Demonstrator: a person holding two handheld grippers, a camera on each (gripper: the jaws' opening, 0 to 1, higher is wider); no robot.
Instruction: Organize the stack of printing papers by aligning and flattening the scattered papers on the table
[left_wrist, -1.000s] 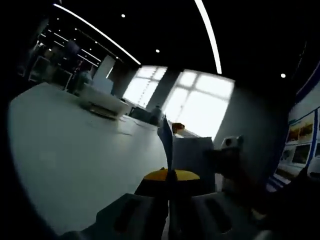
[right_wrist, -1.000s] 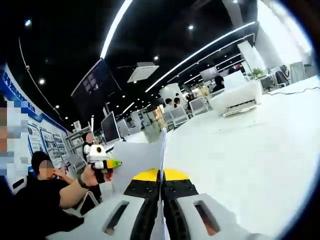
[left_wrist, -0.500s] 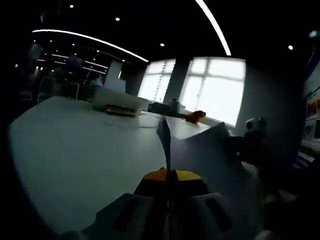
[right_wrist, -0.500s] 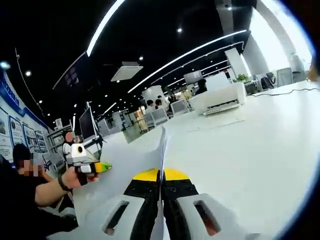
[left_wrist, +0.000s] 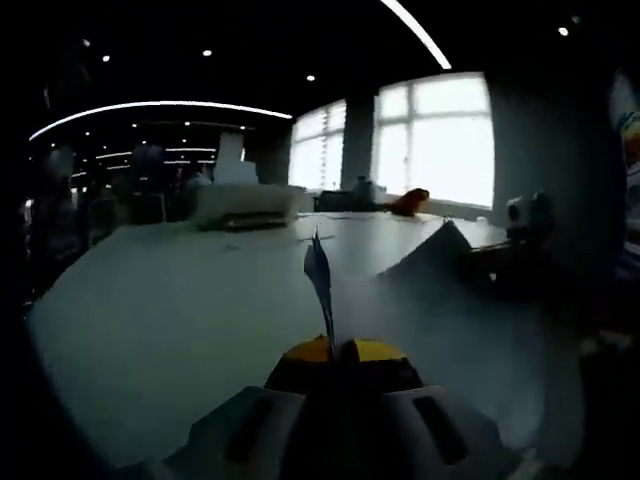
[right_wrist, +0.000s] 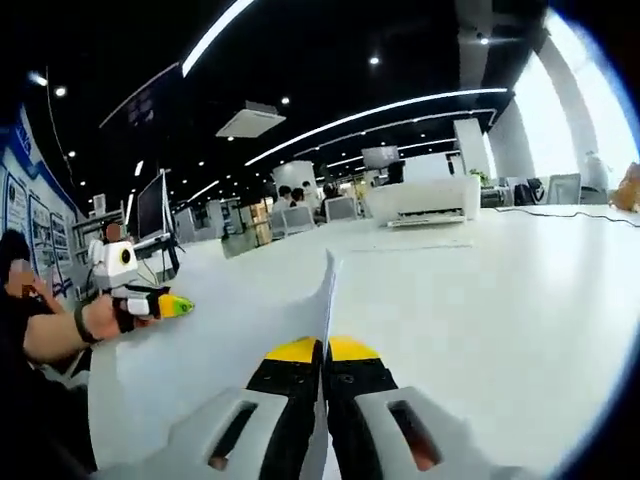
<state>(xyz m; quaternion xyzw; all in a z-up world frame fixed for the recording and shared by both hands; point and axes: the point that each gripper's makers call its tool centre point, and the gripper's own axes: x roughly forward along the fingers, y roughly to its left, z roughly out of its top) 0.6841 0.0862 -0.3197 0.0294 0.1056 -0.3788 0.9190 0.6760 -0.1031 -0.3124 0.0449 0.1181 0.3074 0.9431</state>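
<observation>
Papers (right_wrist: 325, 300) lowered, both claws clamped.

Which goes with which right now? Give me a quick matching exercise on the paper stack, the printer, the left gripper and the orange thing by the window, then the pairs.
Things:
1. paper stack
2. printer
3. left gripper
4. orange thing

States:
A. far end of the table
B. by the bright windows
C. clamped edge-on between the right gripper jaws
D. held in a person's hand

Pairs: 1-C, 2-A, 3-D, 4-B
</observation>
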